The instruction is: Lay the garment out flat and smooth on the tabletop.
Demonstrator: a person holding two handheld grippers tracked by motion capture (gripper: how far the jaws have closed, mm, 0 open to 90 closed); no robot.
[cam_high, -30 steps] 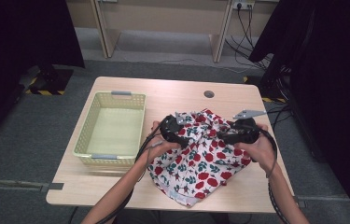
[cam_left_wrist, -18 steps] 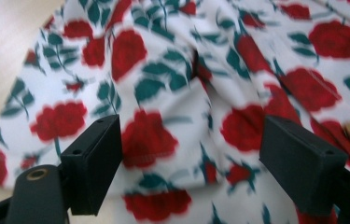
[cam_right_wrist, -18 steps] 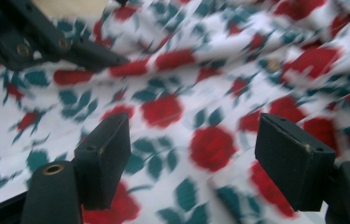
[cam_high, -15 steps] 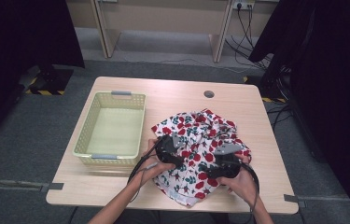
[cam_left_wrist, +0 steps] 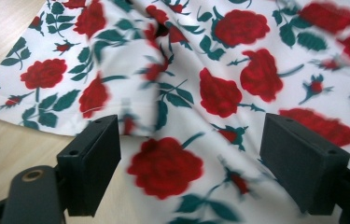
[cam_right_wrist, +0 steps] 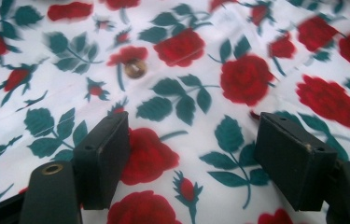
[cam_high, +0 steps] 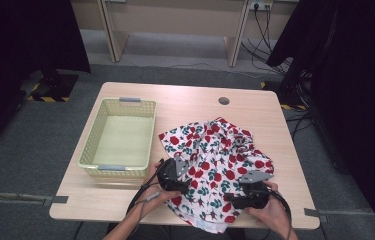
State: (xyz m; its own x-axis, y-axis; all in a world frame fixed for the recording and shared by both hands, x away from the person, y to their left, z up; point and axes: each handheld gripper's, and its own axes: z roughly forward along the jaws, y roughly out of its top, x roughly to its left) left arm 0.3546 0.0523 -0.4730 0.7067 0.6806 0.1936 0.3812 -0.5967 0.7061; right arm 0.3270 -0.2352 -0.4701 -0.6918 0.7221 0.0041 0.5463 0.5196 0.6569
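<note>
A white garment (cam_high: 215,160) printed with red roses and green leaves lies crumpled on the right half of the wooden table (cam_high: 185,102). My left gripper (cam_high: 180,171) hovers over the garment's near left part. In the left gripper view its jaws stand wide apart, so the left gripper (cam_left_wrist: 189,154) is open above the cloth (cam_left_wrist: 219,88) near a hem. My right gripper (cam_high: 242,194) is over the garment's near right part. In the right gripper view the right gripper (cam_right_wrist: 191,158) is open too, with flat cloth (cam_right_wrist: 186,46) and a small button (cam_right_wrist: 135,69) ahead of it.
A pale yellow-green mesh basket (cam_high: 91,161) sits on the left half of the table, its inside bare. A small round cable hole (cam_high: 223,100) marks the far side of the tabletop. Dark curtains and cables stand beyond the table's right edge.
Both hands have drawn back from the garment's far middle to its near edge, spreading slightly apart and dropping lower over the cloth. The garment lies as before.
</note>
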